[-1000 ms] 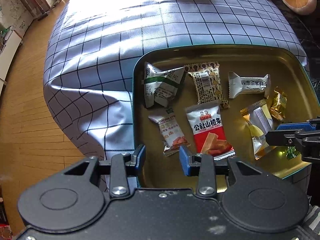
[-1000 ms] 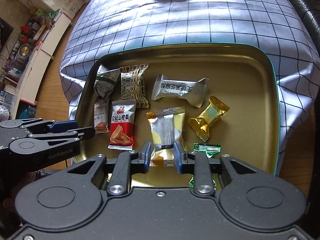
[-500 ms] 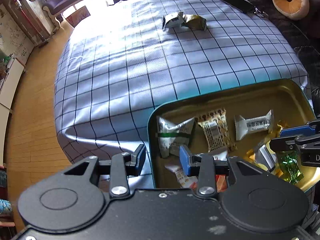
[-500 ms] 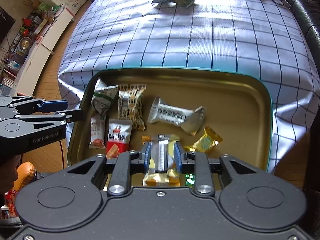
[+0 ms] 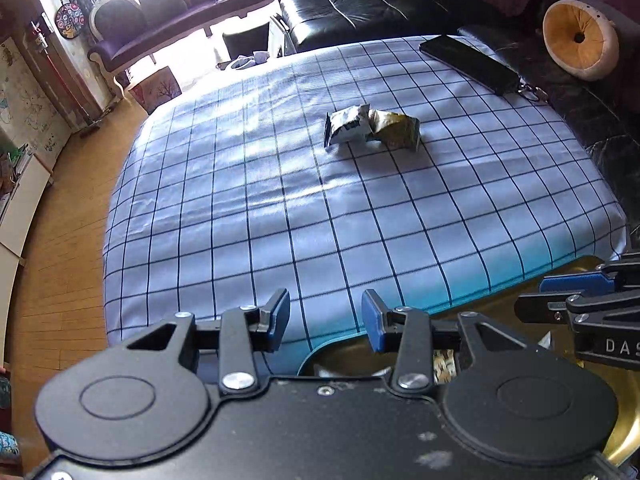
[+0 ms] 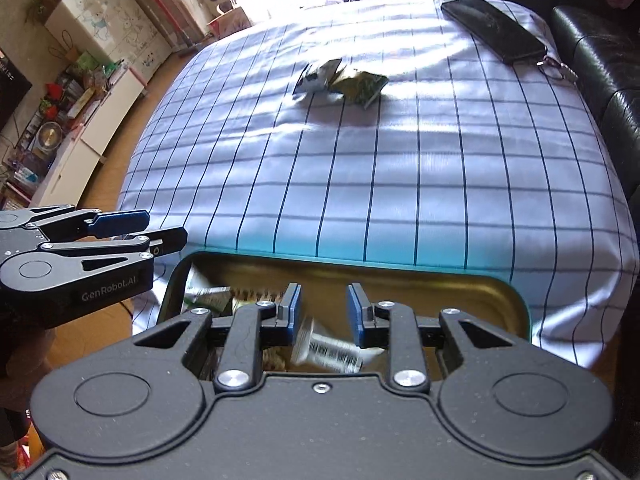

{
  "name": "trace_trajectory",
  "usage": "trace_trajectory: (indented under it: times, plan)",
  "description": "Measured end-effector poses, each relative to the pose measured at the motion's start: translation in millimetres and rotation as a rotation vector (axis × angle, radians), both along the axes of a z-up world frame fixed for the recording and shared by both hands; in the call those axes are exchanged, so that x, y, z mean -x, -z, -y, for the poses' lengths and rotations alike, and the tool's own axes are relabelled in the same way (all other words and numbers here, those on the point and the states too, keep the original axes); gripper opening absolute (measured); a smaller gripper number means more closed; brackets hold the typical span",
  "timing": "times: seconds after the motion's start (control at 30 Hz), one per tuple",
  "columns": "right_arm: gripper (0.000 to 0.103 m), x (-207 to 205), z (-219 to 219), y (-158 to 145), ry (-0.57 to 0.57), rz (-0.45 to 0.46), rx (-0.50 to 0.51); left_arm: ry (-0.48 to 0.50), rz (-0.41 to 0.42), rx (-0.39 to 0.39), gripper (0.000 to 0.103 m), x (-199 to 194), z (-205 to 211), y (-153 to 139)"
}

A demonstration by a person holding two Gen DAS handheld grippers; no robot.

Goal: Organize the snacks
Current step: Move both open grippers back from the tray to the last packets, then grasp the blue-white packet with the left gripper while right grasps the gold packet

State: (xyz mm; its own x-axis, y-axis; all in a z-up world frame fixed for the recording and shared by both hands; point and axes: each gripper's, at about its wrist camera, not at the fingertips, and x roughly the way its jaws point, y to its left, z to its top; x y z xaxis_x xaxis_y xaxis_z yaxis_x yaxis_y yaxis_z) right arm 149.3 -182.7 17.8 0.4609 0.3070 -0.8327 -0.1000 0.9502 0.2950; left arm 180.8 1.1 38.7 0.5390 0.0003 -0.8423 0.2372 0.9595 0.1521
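Grippers, left [image 5: 325, 316] with jaws opening and right [image 6: 323, 312] narrowly parted, both empty, hover above the gold metal tray's [image 6: 496, 292] rim; two crumpled snack packets [image 5: 372, 125] lie well beyond it.

Two snack packets [image 5: 372, 126] lie together out on the checked tablecloth [image 5: 280, 200], one gold tin [image 6: 500, 292] holds several wrapped snacks, too hidden to count, and one black phone [image 5: 468, 64] sits far off.

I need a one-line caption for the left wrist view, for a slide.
Empty left gripper, jaws opening, faces two snack packets on the checked tablecloth, beyond the tin's rim.
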Motion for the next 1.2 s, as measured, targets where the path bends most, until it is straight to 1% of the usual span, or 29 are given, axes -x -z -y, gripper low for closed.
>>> trace_trajectory:
  times: [0.17, 0.43, 0.47, 0.63, 0.8, 0.87, 1.0, 1.1, 1.2]
  plan:
    - [0.037, -22, 2, 6, 0.013, 0.04, 0.013, -0.034, 0.026, 0.011, 0.042, -37, 4, 4]
    - [0.037, -57, 8, 18, 0.036, 0.08, 0.001, -0.117, 0.056, 0.018, 0.042, -106, 7, 19]
    - [0.037, -62, 9, 19, 0.037, 0.088, -0.003, -0.128, 0.065, 0.029, 0.042, -117, 8, 20]
    - [0.037, -85, 12, 25, 0.063, 0.119, 0.001, -0.16, 0.107, 0.062, 0.042, -162, 12, 21]
    - [0.037, -103, 16, 28, 0.076, 0.138, -0.01, -0.185, 0.144, 0.066, 0.042, -207, 20, 21]
    - [0.037, -109, 17, 29, 0.082, 0.153, -0.008, -0.183, 0.149, 0.066, 0.042, -225, 25, 24]
    - [0.037, -117, 21, 30, 0.098, 0.166, -0.009, -0.143, 0.13, 0.052, 0.042, -247, 35, 37]
    - [0.037, -121, 22, 31, 0.1, 0.171, -0.014, -0.132, 0.132, 0.014, 0.042, -255, 42, 47]
    - [0.037, -123, 23, 32, 0.101, 0.174, -0.016, -0.126, 0.107, -0.005, 0.042, -261, 43, 57]
